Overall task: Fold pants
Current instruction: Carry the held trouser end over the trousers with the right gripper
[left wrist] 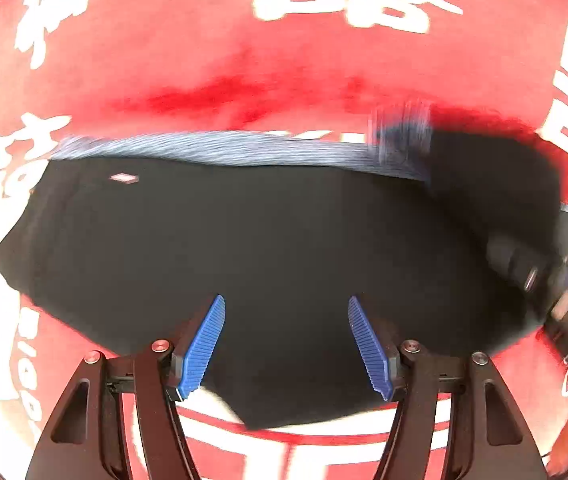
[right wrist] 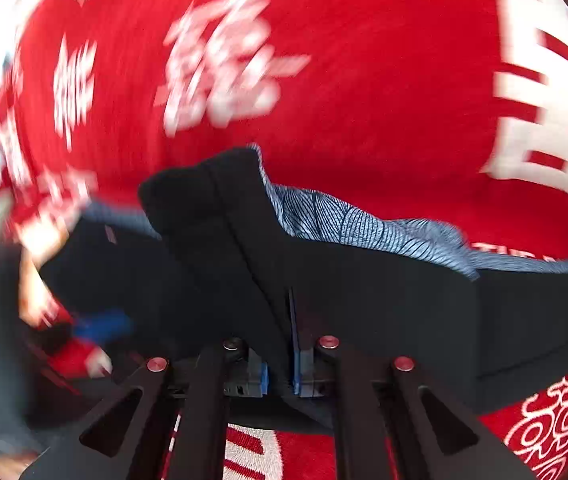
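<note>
The red cloth (left wrist: 212,56) carried large white Chinese-style characters (right wrist: 220,76), but motion blur made them unreadable. A round white ornamental sign (right wrist: 551,428) stood on its corner. The dark pants (left wrist: 268,240) had a small pale label (left wrist: 124,178), too small to read.

Black pants (left wrist: 264,240) on red printed cloth (left wrist: 204,60), left gripper (left wrist: 285,340) spread wide above them

You see matt black cloth pants (left wrist: 268,240), their patterned blue lining (right wrist: 363,224), a red woven cloth (left wrist: 284,68), ribbed blue pads (left wrist: 204,344).
</note>
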Tool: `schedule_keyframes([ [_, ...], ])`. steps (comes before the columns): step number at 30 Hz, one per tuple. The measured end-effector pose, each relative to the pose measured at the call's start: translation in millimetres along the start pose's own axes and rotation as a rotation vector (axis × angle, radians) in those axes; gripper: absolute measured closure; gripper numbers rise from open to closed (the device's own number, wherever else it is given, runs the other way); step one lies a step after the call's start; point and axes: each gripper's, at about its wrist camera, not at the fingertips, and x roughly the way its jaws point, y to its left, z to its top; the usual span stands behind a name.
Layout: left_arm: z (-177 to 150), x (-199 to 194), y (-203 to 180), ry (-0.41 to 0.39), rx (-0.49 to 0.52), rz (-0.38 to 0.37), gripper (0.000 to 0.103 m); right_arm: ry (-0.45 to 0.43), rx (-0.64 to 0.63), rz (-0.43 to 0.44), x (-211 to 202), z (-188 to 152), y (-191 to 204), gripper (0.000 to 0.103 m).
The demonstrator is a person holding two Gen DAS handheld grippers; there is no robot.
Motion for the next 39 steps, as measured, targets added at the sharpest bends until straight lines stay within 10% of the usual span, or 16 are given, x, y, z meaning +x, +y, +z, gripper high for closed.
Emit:
schedule_keyframes([
  [8,16.9,-3.1,42.5,-0.013,-0.057,0.022,0.037,-0.016,-0.117,-0.052,-23.8,-27.6,36.7,0.042],
  [12,36.0,-16.5,12.0,-0.055,-0.015,-0.004,0.037,-0.061,0.113,-0.009,-55.8,-24.6,-17.1,0.040],
  [20,40.1,-6.8,-104.5,-0.040,0.116,-0.130,0.018,-0.124,1.000,0.105,-59.2,-102.8,-206.7,0.040],
  [29,20.6,36.7,-151.9,0.017,0.192,-0.057,0.017,-0.276,1.247,0.169,-56.1,-166.1,-290.9,0.042],
  [39,18.1,30.2,-165.2,0.013,0.192,-0.011,0.017,-0.332,1.249,0.278,-40.9,-151.9,-324.8,0.048],
])
